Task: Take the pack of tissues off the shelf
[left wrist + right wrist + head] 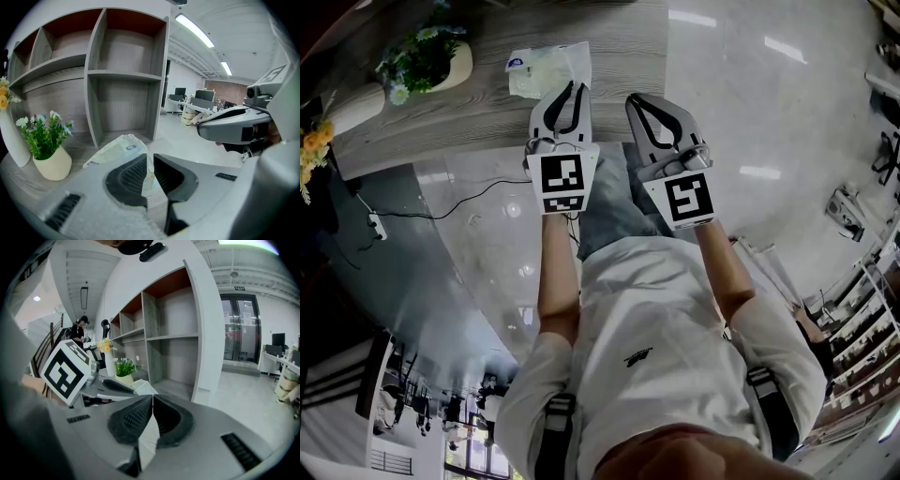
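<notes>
The pack of tissues (546, 67), pale and plastic-wrapped, lies on the grey wooden counter (441, 112) in front of the open shelf unit (122, 75), whose compartments look bare. My left gripper (572, 88) is over the pack's right edge. In the left gripper view its jaws are shut on the wrapper's edge, with the pack (117, 149) spreading out beyond the left gripper (149, 157). My right gripper (636, 98) hovers just to the right, past the counter's edge, shut with nothing in it. In the right gripper view, that right gripper (153, 397) has its tips touching.
A cream pot of small flowers (427, 61) stands left of the pack, and a white vase with yellow flowers (333, 117) further left. A cable and power strip (375, 225) lie on the glossy floor. A person (83, 331) stands far off.
</notes>
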A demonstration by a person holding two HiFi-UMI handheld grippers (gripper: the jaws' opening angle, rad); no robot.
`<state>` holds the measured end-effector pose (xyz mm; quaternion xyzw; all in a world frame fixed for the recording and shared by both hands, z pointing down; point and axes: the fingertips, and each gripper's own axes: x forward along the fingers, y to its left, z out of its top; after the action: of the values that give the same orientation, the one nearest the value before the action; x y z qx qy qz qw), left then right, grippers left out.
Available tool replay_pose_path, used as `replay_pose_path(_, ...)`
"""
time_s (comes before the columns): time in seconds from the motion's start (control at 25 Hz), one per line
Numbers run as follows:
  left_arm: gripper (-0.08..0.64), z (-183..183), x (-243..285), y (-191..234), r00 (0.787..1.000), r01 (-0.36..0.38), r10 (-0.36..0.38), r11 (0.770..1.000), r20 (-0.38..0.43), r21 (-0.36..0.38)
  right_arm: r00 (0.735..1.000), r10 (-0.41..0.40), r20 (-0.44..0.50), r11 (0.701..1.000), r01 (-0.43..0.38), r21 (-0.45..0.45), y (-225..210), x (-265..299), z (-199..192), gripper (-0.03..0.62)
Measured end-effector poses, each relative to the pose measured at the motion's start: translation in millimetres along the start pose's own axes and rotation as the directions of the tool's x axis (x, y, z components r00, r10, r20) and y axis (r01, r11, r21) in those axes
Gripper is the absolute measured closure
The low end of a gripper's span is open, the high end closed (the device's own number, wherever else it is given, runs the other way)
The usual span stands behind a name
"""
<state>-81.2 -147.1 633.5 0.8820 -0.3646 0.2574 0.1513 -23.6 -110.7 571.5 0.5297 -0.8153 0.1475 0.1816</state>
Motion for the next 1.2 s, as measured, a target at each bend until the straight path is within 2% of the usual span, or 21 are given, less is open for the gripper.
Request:
replay_pose_path(0.08, 0.519, -0.7, 0.2, -1.6, 1.000, 0.006, -0.006, 1.000, 0.000, -0.006, 1.000, -0.001, -0.002, 1.000, 0.001, 0.002, -0.8, -0.3, -1.4, 0.566)
replay_pose_path(0.16, 0.476, -1.3, 0.3, -4.2, 1.000, 0.011, -0.011, 1.000, -0.004, -0.012, 1.000, -0.002, -0.003, 1.000, 0.002, 0.003, -1.9, -1.6, -2.2, 0.566)
replay_pose_path(0.52, 0.476, 1.9, -5.9, -10.0, 1.000, -0.004, 0.004, 1.000, 0.003, -0.019, 1.000, -0.017, 0.007, 1.000, 0.016, 0.021, -9.5, -7.5, -3.6, 0.566)
replay_pose_path(1.2, 0.476, 21.6, -41.9, -13.2, 0.998, -0.056, 0.057, 0.998, 0.031, -0.027, 1.000, 0.025, 0.001, 1.000, -0.025, 0.003, -7.6, -18.7, -5.9, 0.568)
